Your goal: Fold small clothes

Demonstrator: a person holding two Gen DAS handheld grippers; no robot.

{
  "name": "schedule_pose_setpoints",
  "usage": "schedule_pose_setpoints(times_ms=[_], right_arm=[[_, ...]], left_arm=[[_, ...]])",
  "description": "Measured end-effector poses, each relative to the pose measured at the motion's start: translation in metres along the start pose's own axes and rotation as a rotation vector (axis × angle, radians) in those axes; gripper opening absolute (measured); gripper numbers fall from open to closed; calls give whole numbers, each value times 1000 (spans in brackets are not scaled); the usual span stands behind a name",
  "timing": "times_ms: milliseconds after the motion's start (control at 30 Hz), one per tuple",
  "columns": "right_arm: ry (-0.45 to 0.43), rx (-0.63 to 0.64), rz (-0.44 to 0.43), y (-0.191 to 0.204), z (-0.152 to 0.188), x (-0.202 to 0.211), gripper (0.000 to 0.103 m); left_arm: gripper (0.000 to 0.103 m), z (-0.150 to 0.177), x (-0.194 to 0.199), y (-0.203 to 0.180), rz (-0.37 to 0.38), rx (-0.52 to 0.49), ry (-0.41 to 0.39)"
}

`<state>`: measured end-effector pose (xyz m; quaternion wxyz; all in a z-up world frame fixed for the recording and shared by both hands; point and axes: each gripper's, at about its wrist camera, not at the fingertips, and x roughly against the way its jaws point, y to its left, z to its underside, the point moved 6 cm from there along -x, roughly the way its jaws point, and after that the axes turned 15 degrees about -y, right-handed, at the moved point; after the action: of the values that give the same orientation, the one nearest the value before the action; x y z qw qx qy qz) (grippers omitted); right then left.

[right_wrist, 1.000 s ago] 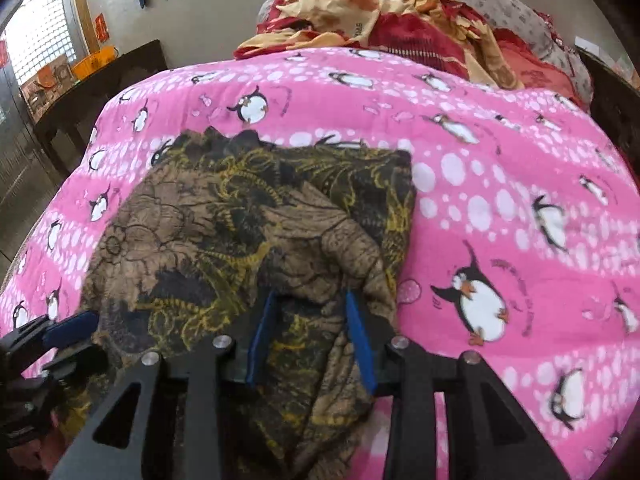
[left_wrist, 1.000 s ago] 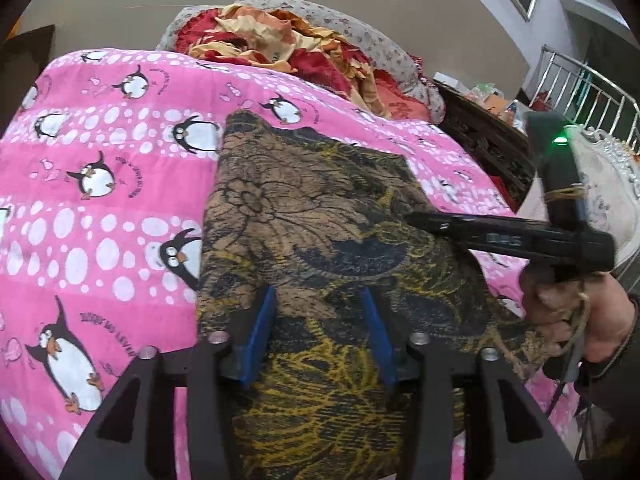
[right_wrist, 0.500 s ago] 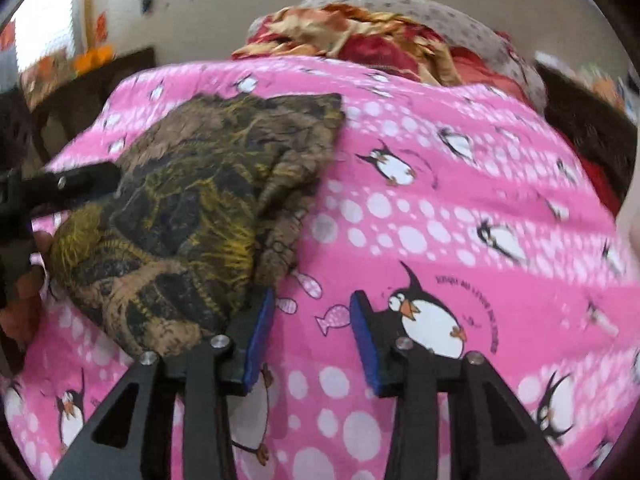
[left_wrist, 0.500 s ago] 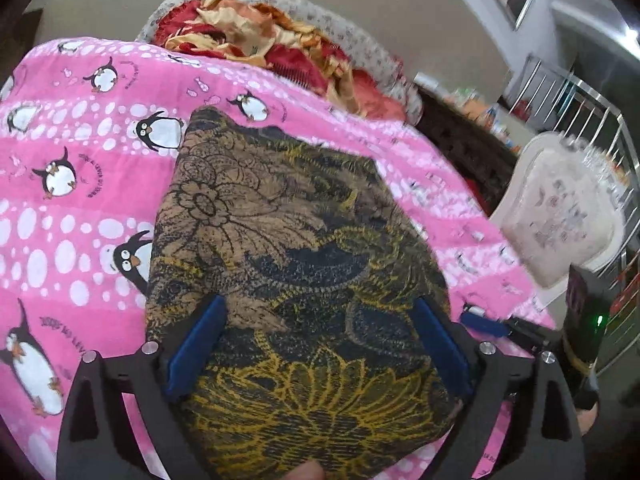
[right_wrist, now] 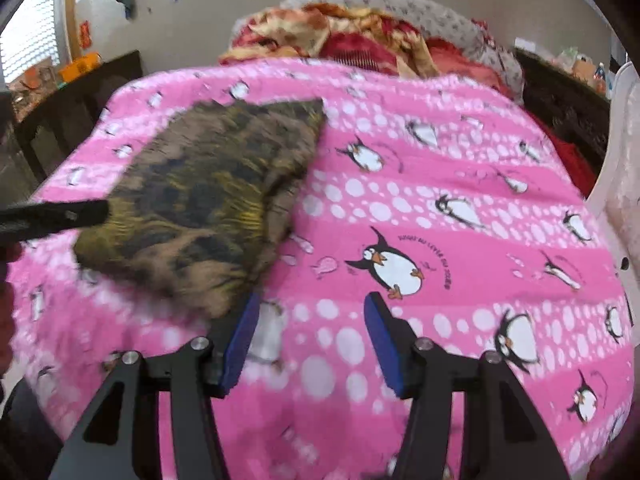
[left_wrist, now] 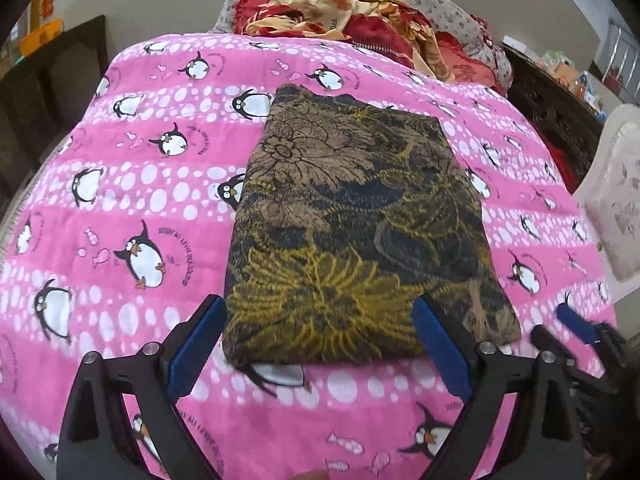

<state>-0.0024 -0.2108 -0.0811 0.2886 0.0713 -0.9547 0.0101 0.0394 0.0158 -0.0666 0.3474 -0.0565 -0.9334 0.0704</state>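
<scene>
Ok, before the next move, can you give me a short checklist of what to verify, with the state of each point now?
1. Left gripper open and free of cloth: ok, jaws wide, nothing between them.
2. Right gripper open and free: ok, only the pink penguin blanket shows between its pads.
3. Brown floral garment folded into a neat rectangle: ok in the left wrist view.
4. Garment's right edge tidy: cannot tell, the right wrist view is blurred.
5. Garment lying fully on the blanket: ok.
6. Another small garment ready to fold: cannot tell; only the red and yellow bedding pile shows behind.
</scene>
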Motion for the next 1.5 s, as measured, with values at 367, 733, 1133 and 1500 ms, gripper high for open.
schedule_pose_setpoints(times_ms=[367, 733, 1133, 1500], right_arm=[[-52, 49, 35, 12, -8, 41, 58], [-48, 42, 32, 14, -8, 43, 58], [-47, 57, 30, 12, -5, 45, 58], [-33, 61, 14, 20, -4, 33, 58]], left_arm=[[77, 2, 13, -2, -19, -32, -19], [77, 5, 16, -2, -47, -66, -21], [77, 7, 16, -8, -58, -98, -32], [77, 4, 13, 1, -98, -107, -48]])
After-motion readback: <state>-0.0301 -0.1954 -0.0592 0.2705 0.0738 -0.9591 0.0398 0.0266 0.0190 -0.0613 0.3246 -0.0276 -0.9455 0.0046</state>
